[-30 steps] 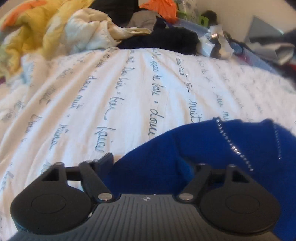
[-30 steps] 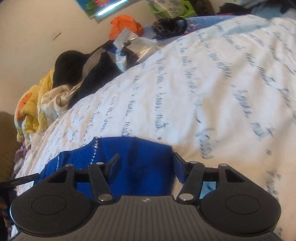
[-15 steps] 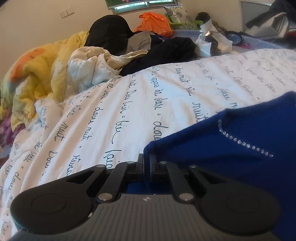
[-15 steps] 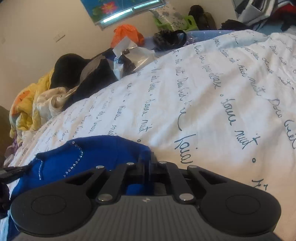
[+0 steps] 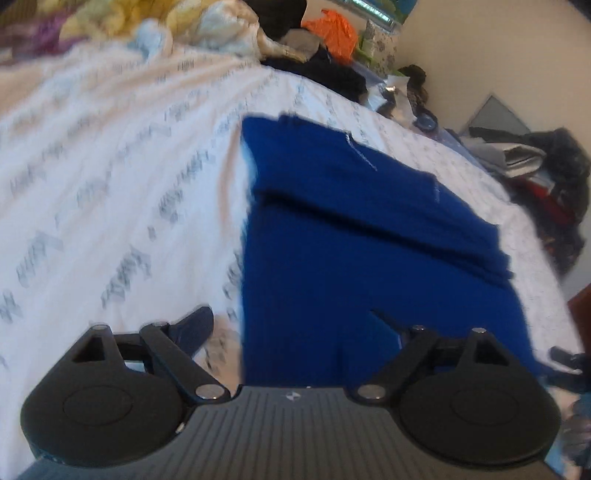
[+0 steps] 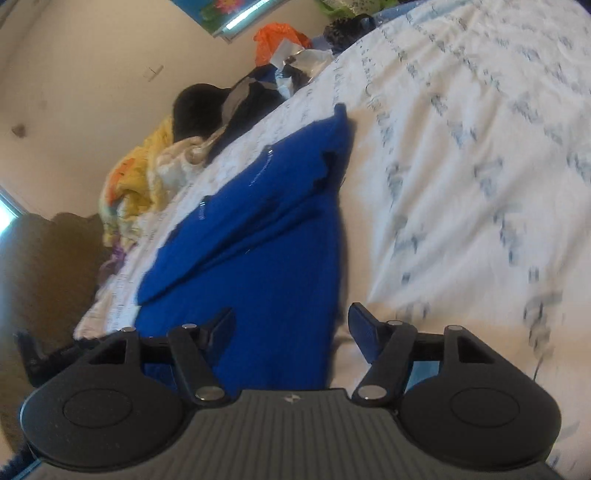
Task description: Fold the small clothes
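Observation:
A small blue garment (image 5: 369, 229) with a line of rhinestones lies on the white bedsheet with script print (image 5: 110, 166), one part folded over the rest. It also shows in the right wrist view (image 6: 266, 240). My left gripper (image 5: 295, 325) is open over the garment's near left edge, holding nothing. My right gripper (image 6: 291, 325) is open over the garment's near right edge, holding nothing. The left gripper's finger (image 6: 33, 354) shows at the right view's lower left.
A heap of clothes and bedding lies at the bed's far end: yellow blanket (image 6: 136, 184), black garments (image 5: 332, 74), orange bag (image 5: 332, 33). More clothes (image 5: 546, 177) are piled beyond the bed's right side. A brown surface (image 6: 48, 266) lies left of the bed.
Both grippers were shut on the garment's corners half a second ago. They have carried the fabric over into a fold, opened, let go and drawn back.

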Motion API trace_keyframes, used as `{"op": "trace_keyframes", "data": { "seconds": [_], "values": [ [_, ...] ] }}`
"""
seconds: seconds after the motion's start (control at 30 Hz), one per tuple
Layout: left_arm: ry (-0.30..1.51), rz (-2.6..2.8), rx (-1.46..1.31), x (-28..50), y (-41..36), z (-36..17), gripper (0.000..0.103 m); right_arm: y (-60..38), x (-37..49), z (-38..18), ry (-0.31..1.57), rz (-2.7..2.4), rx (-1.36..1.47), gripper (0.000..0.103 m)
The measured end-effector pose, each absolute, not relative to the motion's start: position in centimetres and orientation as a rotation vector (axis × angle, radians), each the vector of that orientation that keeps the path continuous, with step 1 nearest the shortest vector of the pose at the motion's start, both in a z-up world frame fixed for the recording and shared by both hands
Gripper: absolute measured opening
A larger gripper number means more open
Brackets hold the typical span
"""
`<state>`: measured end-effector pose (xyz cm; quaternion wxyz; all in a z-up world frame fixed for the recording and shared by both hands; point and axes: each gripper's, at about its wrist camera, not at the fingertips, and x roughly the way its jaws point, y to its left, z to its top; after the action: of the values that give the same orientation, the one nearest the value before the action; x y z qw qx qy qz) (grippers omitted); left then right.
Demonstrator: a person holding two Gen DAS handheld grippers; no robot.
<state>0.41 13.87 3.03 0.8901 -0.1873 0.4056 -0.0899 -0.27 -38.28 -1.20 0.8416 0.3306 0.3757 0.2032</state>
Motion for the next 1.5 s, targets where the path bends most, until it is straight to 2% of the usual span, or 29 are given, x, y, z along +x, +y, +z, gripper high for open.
{"op": "trace_keyframes", "data": {
  "seconds": [0.03,0.07,0.2,0.23,0.27,0.3,0.33,0.37,0.4,0.43,0.47,0.63,0.67,0.73,0.8,0.83,0.87,0.9,0.93,0.97,1.13,1.17,1.2,1.23,1.27,1.3,1.43,1.5],
  "values": [
    [0.86,-0.252,-0.44,-0.4,13.9,2.8,0.097,-38.3,-1.1,-1.6,0.828,0.469,0.769,0.068],
    [0.873,-0.316,-0.498,-0.9,13.9,2.5,0.099,-38.4,-1.7,-2.2,0.853,0.504,0.846,0.068],
    [0.914,-0.424,-0.663,-0.6,14.0,1.6,0.097,-38.9,-1.7,-3.3,0.874,0.581,1.024,0.067],
    [0.917,-0.403,-0.647,-0.2,13.9,1.7,0.09,-39.1,-1.3,-3.6,0.88,0.585,1.07,0.067],
    [0.923,-0.377,-0.625,0.2,13.7,1.8,0.079,-39.2,-0.9,-3.7,0.883,0.587,1.089,0.064],
    [0.931,-0.353,-0.606,0.6,13.7,1.9,0.073,-39.2,-0.6,-3.7,0.889,0.563,1.082,0.061],
    [0.938,-0.332,-0.591,0.8,13.7,2.0,0.06,-39.1,-0.3,-3.5,0.909,0.527,1.056,0.044],
    [0.949,-0.311,-0.576,1.1,13.8,2.0,0.045,-38.8,-0.1,-3.4,0.937,0.489,0.996,0.014],
    [0.96,-0.293,-0.559,1.6,13.9,2.0,0.04,-38.1,-0.1,-3.3,0.961,0.461,0.922,0.006],
    [0.969,-0.276,-0.545,1.9,14.0,2.0,0.029,-37.7,-0.1,-3.4,0.967,0.447,0.881,0.003],
    [0.976,-0.252,-0.522,2.0,13.9,2.1,0.002,-37.7,-0.3,-3.4,0.956,0.445,0.884,0.003],
    [0.935,-0.182,-0.416,1.0,14.5,2.7,0.005,-39.8,-2.8,-1.3,0.826,0.392,0.858,0.002],
    [0.943,-0.185,-0.413,1.1,14.6,2.2,0.01,-40.5,-3.0,-2.0,0.835,0.352,0.86,0.002],
    [0.935,-0.207,-0.449,0.8,15.4,2.0,0.016,-41.2,-3.3,-3.9,0.866,0.348,0.906,0.002],
    [0.949,-0.247,-0.545,0.5,16.2,2.0,0.034,-41.2,-3.8,-4.2,0.872,0.356,0.956,0.006],
    [0.944,-0.271,-0.601,-0.3,16.6,2.1,0.063,-41.1,-4.2,-3.9,0.873,0.35,0.969,0.011],
    [0.935,-0.284,-0.635,-1.3,16.8,2.2,0.089,-41.0,-4.6,-3.7,0.882,0.367,0.985,0.021],
    [0.93,-0.29,-0.643,-2.3,16.7,2.4,0.096,-40.7,-5.0,-3.5,0.893,0.398,0.995,0.031],
    [0.932,-0.294,-0.628,-3.5,16.3,2.4,0.098,-40.4,-5.6,-3.2,0.896,0.421,0.995,0.053],
    [0.931,-0.31,-0.61,-4.8,15.7,2.4,0.097,-39.9,-6.4,-2.8,0.889,0.442,0.99,0.06],
    [0.914,-0.364,-0.612,-10.0,14.0,2.1,0.095,-36.3,-9.7,-3.0,0.955,0.554,0.958,0.057],
    [0.909,-0.356,-0.611,-10.6,13.9,2.1,0.086,-35.7,-10.0,-2.8,0.964,0.571,0.929,0.054],
    [0.902,-0.335,-0.591,-10.9,13.8,2.1,0.079,-35.2,-10.1,-2.7,0.973,0.56,0.905,0.047],
    [0.913,-0.311,-0.568,-10.9,13.9,2.1,0.044,-35.0,-10.0,-2.8,0.993,0.534,0.892,0.007],
    [0.957,-0.289,-0.564,-10.5,14.0,1.6,0.005,-34.9,-9.8,-3.0,1.014,0.533,0.877,0.003],
    [0.981,-0.276,-0.579,-10.1,14.5,1.2,0.011,-35.1,-9.8,-3.0,1.005,0.53,0.852,0.003],
    [0.931,-0.274,-0.468,-10.8,15.2,1.5,0.011,-38.7,-10.5,-2.6,0.954,0.424,0.845,0.003],
    [0.914,-0.285,-0.475,-11.4,15.3,1.3,0.015,-40.5,-11.3,-3.5,0.95,0.402,0.891,0.003]
  ]
}}
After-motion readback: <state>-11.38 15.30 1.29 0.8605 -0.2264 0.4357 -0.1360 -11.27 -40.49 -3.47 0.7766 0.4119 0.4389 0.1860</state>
